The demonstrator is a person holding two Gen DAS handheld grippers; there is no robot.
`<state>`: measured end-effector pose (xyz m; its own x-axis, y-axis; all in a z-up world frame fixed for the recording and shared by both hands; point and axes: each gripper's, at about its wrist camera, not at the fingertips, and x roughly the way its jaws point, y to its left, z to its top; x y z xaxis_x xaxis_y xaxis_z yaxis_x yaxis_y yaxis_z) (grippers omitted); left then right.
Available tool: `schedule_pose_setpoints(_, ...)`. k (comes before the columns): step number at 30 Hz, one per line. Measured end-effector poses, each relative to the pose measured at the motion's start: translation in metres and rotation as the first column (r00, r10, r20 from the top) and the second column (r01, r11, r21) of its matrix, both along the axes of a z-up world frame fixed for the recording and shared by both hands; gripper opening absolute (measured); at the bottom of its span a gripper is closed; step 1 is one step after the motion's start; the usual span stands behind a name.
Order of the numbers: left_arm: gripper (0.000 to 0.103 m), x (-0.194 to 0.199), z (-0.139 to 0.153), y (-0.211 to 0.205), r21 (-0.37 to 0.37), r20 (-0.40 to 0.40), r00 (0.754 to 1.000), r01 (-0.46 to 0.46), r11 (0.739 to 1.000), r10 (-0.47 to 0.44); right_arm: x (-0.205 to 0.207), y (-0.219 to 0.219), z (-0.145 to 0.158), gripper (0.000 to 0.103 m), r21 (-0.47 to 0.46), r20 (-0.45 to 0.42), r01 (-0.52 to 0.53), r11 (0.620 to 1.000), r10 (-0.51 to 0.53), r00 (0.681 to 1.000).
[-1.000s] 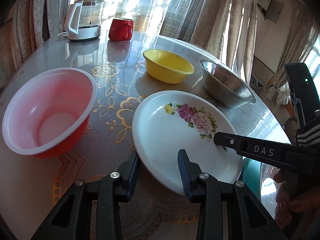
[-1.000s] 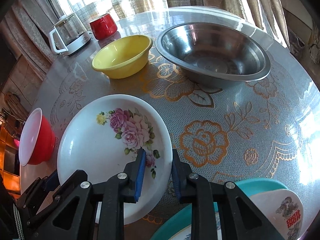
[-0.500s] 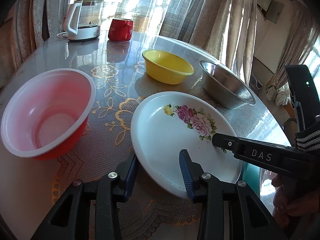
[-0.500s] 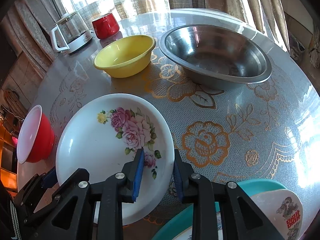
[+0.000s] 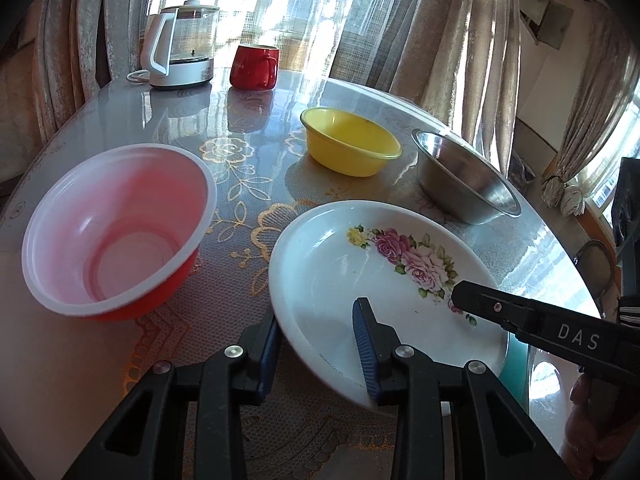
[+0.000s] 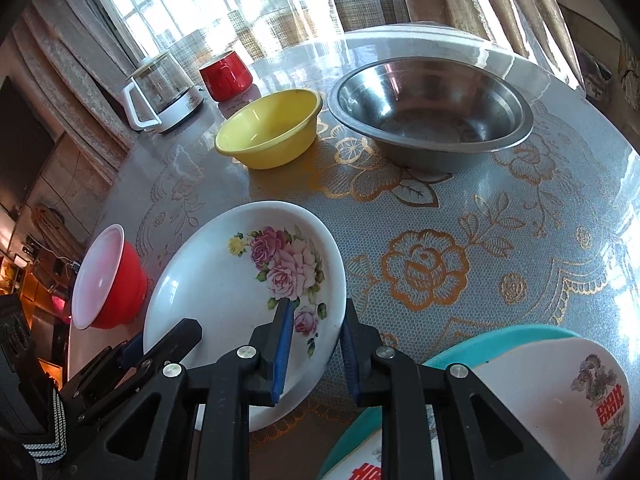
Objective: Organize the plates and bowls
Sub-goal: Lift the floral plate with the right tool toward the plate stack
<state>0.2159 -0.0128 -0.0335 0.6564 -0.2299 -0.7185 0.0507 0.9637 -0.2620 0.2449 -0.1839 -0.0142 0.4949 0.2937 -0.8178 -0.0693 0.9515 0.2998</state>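
A white plate with pink roses (image 5: 360, 264) is held tilted above the table by both grippers. My left gripper (image 5: 316, 340) is shut on its near left rim. My right gripper (image 6: 314, 340) is shut on its right rim, one finger inside and one outside. The plate also shows in the right wrist view (image 6: 240, 292). A red bowl with a white inside (image 5: 116, 228) stands to the left. A yellow bowl (image 5: 348, 140) and a steel bowl (image 5: 464, 176) stand further back. A teal plate with a white printed dish on it (image 6: 560, 380) lies at the near right.
A glass kettle (image 5: 180, 48) and a red mug (image 5: 256, 66) stand at the table's far edge by the curtains. The round table (image 6: 480, 240) has a glossy gold-flowered cover. The table edge curves close on the right.
The plate has lifted and tilted a little, and both grippers have risen with it. The bowls have not moved.
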Motion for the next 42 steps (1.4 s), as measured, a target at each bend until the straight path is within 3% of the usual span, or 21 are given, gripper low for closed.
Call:
schedule_pose_setpoints(12,0.035,-0.009,0.01,0.001,0.004,0.063,0.998,0.007,1.0,-0.007,-0.012,0.003,0.01,0.023,0.012,0.045,0.008,1.0,-0.009,0.999)
schedule_pose_setpoints(23,0.035,-0.024,0.027,0.002,-0.069,0.157,0.987,0.05,0.996,-0.039,-0.035,-0.008,0.029,0.023,0.044,0.098,0.036,0.998,-0.04,0.994)
schedule_pose_setpoints(33,0.035,-0.042,0.039,-0.012,-0.108,0.211,0.972,0.13,0.986,-0.105,-0.069,-0.03,0.044,0.023,0.104,0.141,0.077,0.992,-0.091,0.986)
schedule_pose_setpoints(42,0.035,-0.068,0.045,-0.042,-0.082,0.245,0.944,0.246,0.966,-0.219,-0.111,-0.063,0.044,0.023,0.149,0.144,0.155,0.977,-0.176,0.974)
